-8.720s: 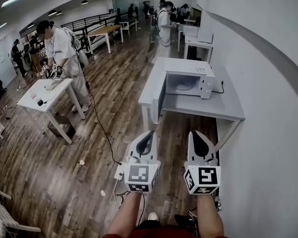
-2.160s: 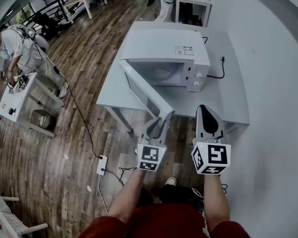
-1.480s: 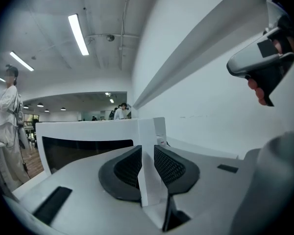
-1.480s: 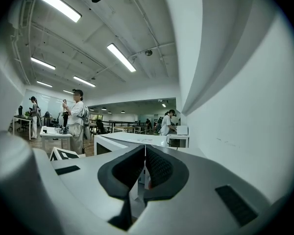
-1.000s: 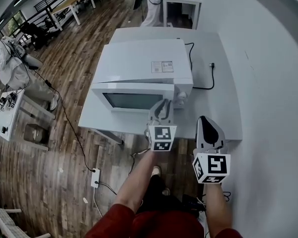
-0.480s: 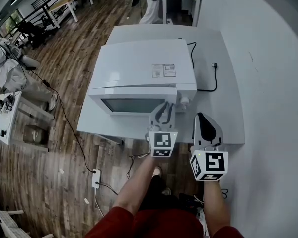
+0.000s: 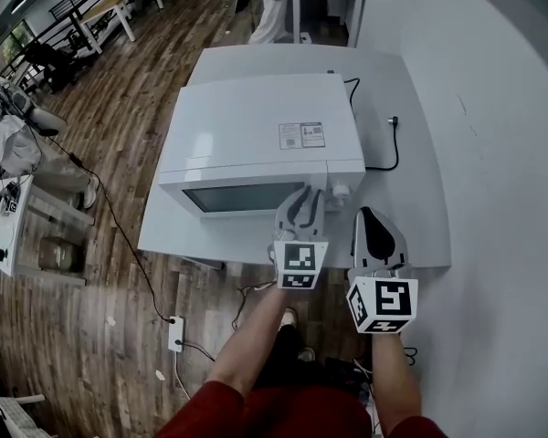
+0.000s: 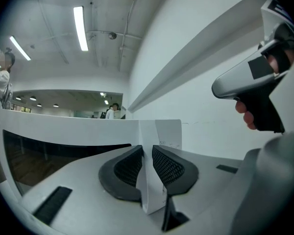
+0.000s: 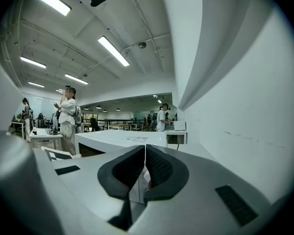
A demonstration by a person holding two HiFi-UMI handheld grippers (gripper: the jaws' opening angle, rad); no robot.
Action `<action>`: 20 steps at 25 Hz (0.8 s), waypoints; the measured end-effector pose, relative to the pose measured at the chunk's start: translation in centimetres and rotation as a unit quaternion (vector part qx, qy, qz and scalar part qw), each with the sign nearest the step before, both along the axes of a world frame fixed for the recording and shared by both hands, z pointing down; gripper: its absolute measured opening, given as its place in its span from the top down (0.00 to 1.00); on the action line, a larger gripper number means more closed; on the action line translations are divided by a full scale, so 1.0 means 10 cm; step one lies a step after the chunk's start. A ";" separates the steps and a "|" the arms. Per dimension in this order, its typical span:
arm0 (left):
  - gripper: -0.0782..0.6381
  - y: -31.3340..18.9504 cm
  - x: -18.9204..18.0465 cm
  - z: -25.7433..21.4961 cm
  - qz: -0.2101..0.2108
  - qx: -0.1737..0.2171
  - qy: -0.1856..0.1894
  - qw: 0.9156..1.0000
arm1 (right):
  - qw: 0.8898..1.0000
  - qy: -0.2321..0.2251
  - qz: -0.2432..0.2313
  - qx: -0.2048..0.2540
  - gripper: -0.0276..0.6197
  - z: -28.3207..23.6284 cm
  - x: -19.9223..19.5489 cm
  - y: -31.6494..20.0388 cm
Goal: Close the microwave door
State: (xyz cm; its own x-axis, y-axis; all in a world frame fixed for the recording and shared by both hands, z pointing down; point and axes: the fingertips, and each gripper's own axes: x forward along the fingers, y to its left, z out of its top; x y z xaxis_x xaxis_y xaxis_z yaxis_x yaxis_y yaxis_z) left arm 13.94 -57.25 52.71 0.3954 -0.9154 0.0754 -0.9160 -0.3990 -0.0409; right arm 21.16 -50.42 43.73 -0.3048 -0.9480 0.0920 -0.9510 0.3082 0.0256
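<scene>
The white microwave [image 7: 256, 135] stands on a white table [image 7: 411, 217], and its door [image 7: 242, 197] lies flush with the front. My left gripper [image 7: 301, 199] points level, with its tips against the front at the door's right edge, beside the knobs. In the left gripper view the left gripper [image 8: 147, 148] has a narrow gap between its pads. The jaws have just been closing a little, and only the microwave's white front [image 8: 159, 136] shows through the gap. My right gripper [image 7: 370, 217] hangs over the table's front edge right of the microwave, touching nothing. The right gripper [image 9: 145, 148] has its pads together.
A black power cord [image 7: 384, 149] lies on the table between the microwave and the white wall [image 7: 502, 153]. Cables and a power strip [image 7: 175, 333] lie on the wooden floor. A person [image 9: 66, 116] stands at another table to the left.
The door has swung from wide open to flush shut, with the left gripper following it in to the microwave's front. The right gripper drifted slightly forward and down.
</scene>
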 end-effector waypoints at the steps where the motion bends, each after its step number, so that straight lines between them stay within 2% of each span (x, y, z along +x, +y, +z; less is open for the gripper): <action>1: 0.78 0.00 0.00 0.00 0.003 0.004 -0.004 1.000 | 1.000 0.000 0.001 0.000 0.91 0.00 0.00 -0.01; 4: 0.78 0.01 0.01 -0.02 0.013 0.010 -0.006 1.000 | 1.000 0.002 0.006 -0.001 0.91 0.00 -0.01 -0.03; 9: 0.78 0.01 0.00 -0.01 0.024 0.000 -0.007 1.000 | 1.000 0.002 0.010 -0.003 0.91 0.02 -0.06 -0.04; 13: 0.84 0.06 -0.05 -0.06 0.017 -0.002 -0.004 1.000 | 1.000 0.005 0.010 -0.001 0.91 -0.02 -0.09 0.02; 20: 0.85 0.32 -0.14 -0.32 0.009 0.008 0.014 1.000 | 1.000 0.007 0.006 0.016 0.91 -0.18 -0.13 0.21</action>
